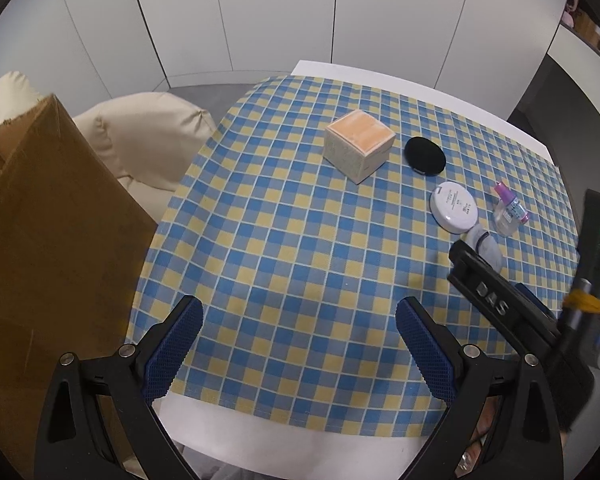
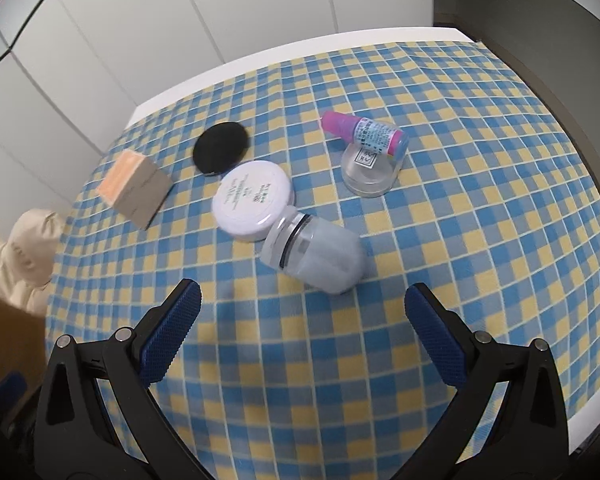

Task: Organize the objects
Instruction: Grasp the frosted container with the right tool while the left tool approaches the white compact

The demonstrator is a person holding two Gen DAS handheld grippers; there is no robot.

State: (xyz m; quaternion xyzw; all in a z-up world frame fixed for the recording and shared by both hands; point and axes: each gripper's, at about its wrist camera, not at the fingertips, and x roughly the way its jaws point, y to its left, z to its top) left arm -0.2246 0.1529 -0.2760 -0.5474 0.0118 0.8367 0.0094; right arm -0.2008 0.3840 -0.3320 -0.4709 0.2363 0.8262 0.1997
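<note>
Tools both gape empty: right tool (image 2: pixel 302 320) hovers above the checked worktop (image 2: pixel 480 208), frosted jar (image 2: pixel 320 252) lying at its 12 o'clock; left tool (image 1: pixel 298 334) over bare cloth.

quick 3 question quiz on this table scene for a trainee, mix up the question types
1. True or false: the right tongs are gripping the frosted plastic jar lying on its side.
2. Which item touches that jar? A) round black disc B) flat round white compact C) small beige cube box with orange top
3. Fill in: the pink-capped small bottle rests across a clear round ____.

Key: 1 false, both tongs are open and empty; 2 B; 3 container.
</note>
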